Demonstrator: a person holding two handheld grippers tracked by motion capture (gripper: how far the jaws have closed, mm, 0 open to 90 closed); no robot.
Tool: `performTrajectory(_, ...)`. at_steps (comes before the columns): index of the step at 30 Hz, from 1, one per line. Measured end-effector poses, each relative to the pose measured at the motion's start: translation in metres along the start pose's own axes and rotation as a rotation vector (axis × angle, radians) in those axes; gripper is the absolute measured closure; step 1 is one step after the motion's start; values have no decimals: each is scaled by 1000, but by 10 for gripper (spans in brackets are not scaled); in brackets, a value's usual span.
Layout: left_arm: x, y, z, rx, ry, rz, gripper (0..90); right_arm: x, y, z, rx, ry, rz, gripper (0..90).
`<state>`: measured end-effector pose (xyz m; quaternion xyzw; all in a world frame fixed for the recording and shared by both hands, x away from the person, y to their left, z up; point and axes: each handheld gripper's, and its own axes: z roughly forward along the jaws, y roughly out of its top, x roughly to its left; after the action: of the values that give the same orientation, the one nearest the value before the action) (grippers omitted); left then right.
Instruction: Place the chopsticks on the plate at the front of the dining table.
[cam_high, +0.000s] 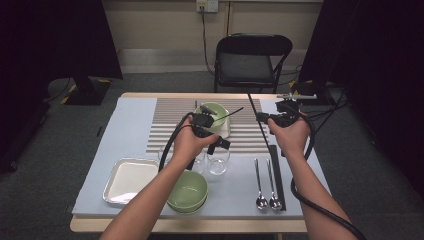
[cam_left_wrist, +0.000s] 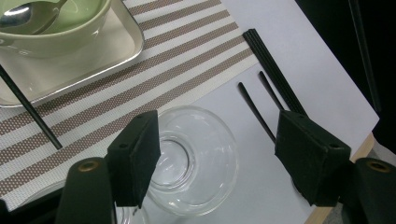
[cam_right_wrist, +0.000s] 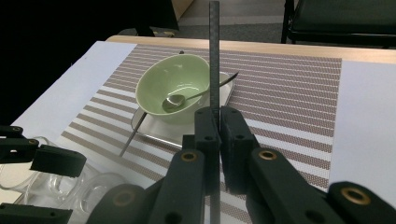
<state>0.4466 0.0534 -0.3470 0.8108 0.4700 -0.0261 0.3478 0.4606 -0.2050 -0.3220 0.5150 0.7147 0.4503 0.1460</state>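
The left claw (cam_left_wrist: 217, 158) is spread wide over a clear glass (cam_left_wrist: 196, 158), and its two black pads sit on either side of the glass without pressing on it. The glass stands upright on the pale blue desk (cam_high: 125, 125), just at the edge of the striped mat (cam_high: 172, 127). In the high view, the left claw (cam_high: 212, 135) is just above two glasses that stand side by side near the middle of the desk. The right claw (cam_right_wrist: 218, 135) is pressed together and pinches a thin black chopstick (cam_right_wrist: 214, 56), which sticks straight up between its pads. In the high view, the right claw (cam_high: 267, 119) is over the right side of the mat. On the mat sits a small tray (cam_right_wrist: 149, 128) with a green bowl (cam_right_wrist: 175, 81) on it, and a spoon (cam_right_wrist: 187, 98) lies in the bowl. Another chopstick (cam_right_wrist: 133, 133) leans on the tray. Two more spoons (cam_high: 265, 185) lie near the front of the desk.
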Motion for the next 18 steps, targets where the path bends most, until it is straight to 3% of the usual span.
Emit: performTrajectory(18,-10,2,1,12,-7,17,304,12,6,6,-10,18,1,868)
